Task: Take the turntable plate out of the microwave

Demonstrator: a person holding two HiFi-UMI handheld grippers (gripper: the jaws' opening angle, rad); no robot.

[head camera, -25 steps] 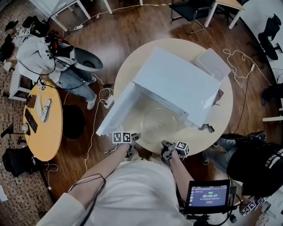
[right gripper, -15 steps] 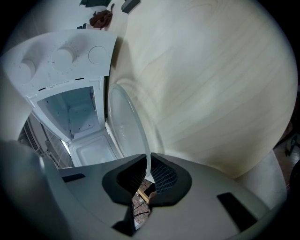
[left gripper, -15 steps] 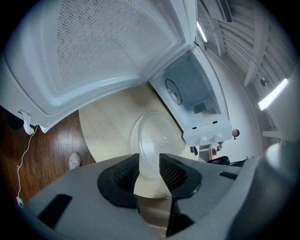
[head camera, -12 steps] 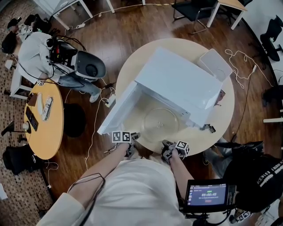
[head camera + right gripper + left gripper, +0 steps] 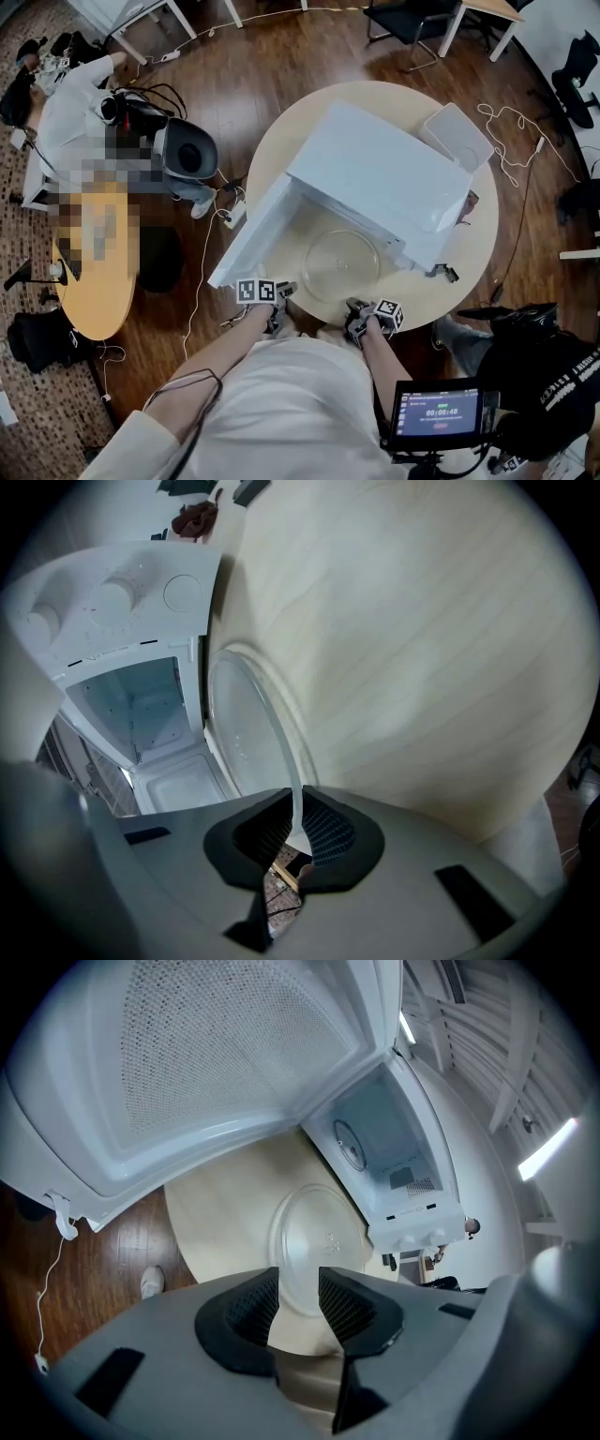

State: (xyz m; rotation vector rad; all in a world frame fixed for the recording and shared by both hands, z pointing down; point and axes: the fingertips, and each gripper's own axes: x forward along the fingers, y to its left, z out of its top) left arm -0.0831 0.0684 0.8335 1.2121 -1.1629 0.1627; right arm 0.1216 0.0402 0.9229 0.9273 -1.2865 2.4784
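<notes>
Glass plate [image 5: 342, 265] lay on table [image 5: 457, 267] outside microwave [image 5: 375, 173]; right gripper [image 5: 298, 825] pinched its rim; left gripper [image 5: 300, 1296] gaped, clear of it; likely heavy, slick, breakable; rim best hold.

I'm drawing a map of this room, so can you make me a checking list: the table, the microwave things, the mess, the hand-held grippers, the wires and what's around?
Surface: round wooden table, carrying the microwave.
Job's things: microwave, its door open; glass turntable plate out on the table in front of it.
Clutter: white box behind the microwave; small dark object at its corner.
Grippers: right hand-held gripper shut on the plate's rim; left hand-held gripper open, gripping nothing.
Cables: white cables on the floor around the table.
Surroundings: wooden floor, second round table, seated person, screen.
</notes>
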